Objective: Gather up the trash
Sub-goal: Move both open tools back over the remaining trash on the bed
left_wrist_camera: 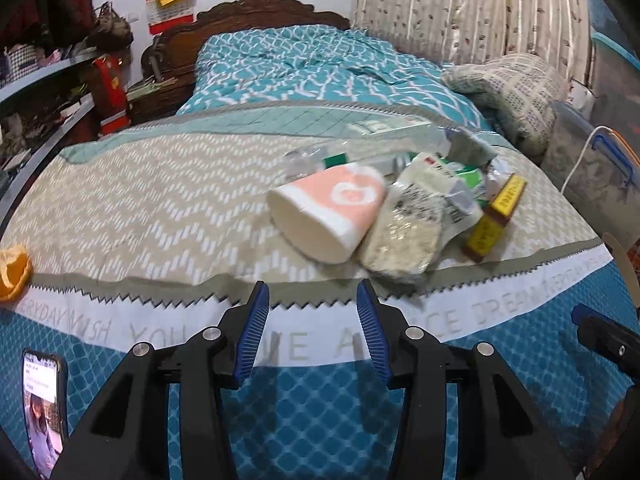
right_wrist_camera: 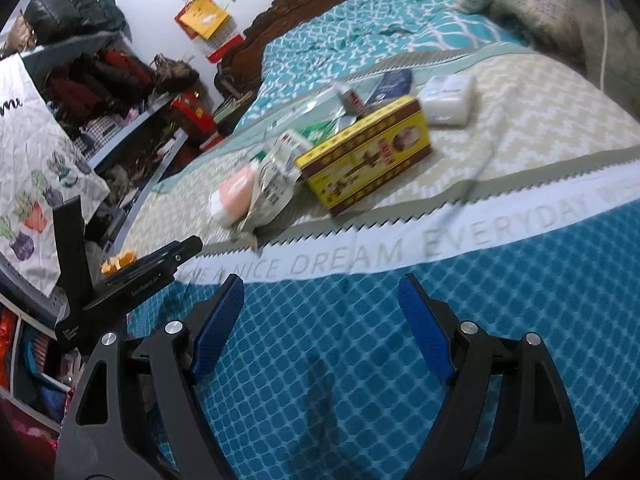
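Both grippers empty: left gripper [left_wrist_camera: 312,308] jaws part open, right gripper [right_wrist_camera: 320,300] spread wide. Trash pile sits mid-bed, far of both: paper cup [left_wrist_camera: 328,216] on its side, wrapper [left_wrist_camera: 404,232] just right, yellow box [right_wrist_camera: 364,152] beyond. Risk: cup rolls off (round, tipped) if nudged; thin wrapper may slip w/ a shallow pinch.

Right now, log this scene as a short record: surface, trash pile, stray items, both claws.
surface: bed with beige zigzag cover
trash pile: paper cup on its side, crumpled wrapper, yellow box, clear plastic bottle
apart from pile: orange peel at the cover's left edge; phone nearer, on the blue quilt
left claw: open, empty, short of the cup
right claw: open wide, empty, over the blue quilt
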Action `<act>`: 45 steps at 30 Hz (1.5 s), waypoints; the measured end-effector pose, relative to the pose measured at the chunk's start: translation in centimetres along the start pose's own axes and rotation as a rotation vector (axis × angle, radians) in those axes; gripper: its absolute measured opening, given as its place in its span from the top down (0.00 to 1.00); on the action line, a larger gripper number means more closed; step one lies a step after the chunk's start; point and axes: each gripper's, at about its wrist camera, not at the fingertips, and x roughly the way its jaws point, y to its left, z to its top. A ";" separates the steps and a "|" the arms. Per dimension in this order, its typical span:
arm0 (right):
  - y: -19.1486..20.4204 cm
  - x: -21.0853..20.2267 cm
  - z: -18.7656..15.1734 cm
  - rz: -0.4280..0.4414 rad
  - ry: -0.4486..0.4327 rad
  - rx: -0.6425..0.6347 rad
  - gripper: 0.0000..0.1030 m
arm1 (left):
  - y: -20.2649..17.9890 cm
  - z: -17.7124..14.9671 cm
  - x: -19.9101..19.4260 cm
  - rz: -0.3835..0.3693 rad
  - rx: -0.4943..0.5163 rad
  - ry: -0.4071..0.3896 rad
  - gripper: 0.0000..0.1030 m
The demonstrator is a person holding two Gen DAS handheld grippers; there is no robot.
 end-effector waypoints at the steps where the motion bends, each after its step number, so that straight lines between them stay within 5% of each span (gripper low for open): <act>1: 0.2 0.3 -0.2 -0.001 0.005 -0.004 0.22 | 0.3 -0.2 0.2 0.000 -0.007 0.005 0.58; 21: -0.2 2.0 -1.6 -0.020 0.030 -0.004 0.21 | 0.7 -1.0 1.1 -0.069 -0.030 0.022 0.55; 38: 0.3 2.2 -1.7 -0.031 0.031 -0.018 0.20 | 1.0 -1.0 0.5 -0.086 -0.038 -0.008 0.41; 45: 1.7 1.5 2.7 0.000 -0.048 -0.074 0.20 | 1.5 -0.9 0.4 -0.108 -0.060 -0.011 0.41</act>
